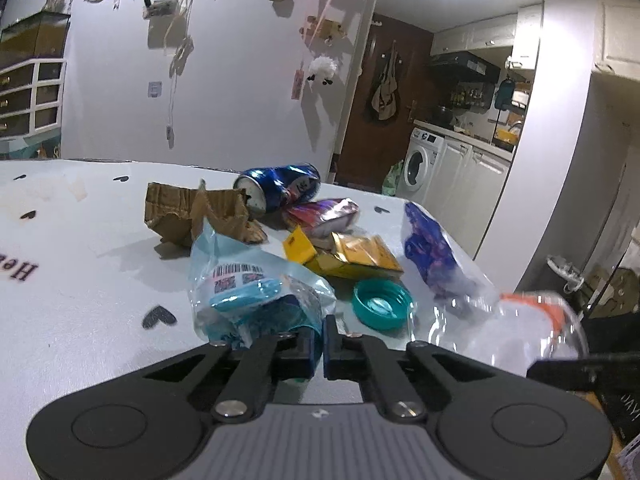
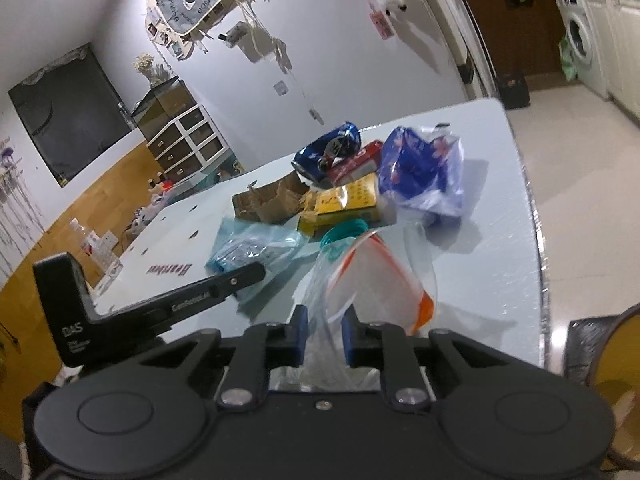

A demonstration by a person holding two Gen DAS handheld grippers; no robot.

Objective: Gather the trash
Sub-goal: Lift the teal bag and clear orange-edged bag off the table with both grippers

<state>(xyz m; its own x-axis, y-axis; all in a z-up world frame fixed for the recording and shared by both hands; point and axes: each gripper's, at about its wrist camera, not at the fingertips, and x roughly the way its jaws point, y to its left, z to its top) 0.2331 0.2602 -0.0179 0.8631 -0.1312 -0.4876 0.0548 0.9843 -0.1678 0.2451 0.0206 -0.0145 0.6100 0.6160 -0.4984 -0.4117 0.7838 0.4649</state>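
Left wrist view: left gripper [image 1: 323,344] low over the white table [image 1: 80,240], jaws together, only a sliver btwn the blue pads; a corner of the light-blue plastic wrapper [image 1: 256,292] w/ barcode sits right at the tips and looks pinched, can't be fully sure. Behind the wrapper: torn brown cardboard [image 1: 200,212], then a crushed blue can [image 1: 280,188] on its side. Right of the cardboard: a shiny red-purple packet [image 1: 324,212] and a yellow box [image 1: 344,258], flattened, touching each other. Teal bottle cap [image 1: 382,304] lies open side up just right of the wrapper. Dark-blue floral plastic bag [image 1: 432,248] near the table's right edge. Clear zip bag [image 1: 520,328] w/ orange strip, blurred, at lower right, beside a bit of the right gripper [image 1: 580,368]. Washing machine [image 1: 420,160] in the kitchen behind.

Right wrist view: right gripper [image 2: 323,336] nearly closed, pads clamped on the clear zip bag [image 2: 360,280], film bunched btwn them, orange strip fanning up and fwd. Teal cap [image 2: 344,232] just beyond the bag, partly seen through it. Yellow box [image 2: 348,200], brown cardboard [image 2: 272,200], blue can [image 2: 332,148], a red packet [image 2: 356,160] and the dark-blue bag [image 2: 420,168] clustered further back on the table [image 2: 480,260]. Left gripper [image 2: 224,280] comes in from the left, its finger lying on the light-blue wrapper [image 2: 248,248]. Drawer cabinet [image 2: 180,136] stands by the far wall.
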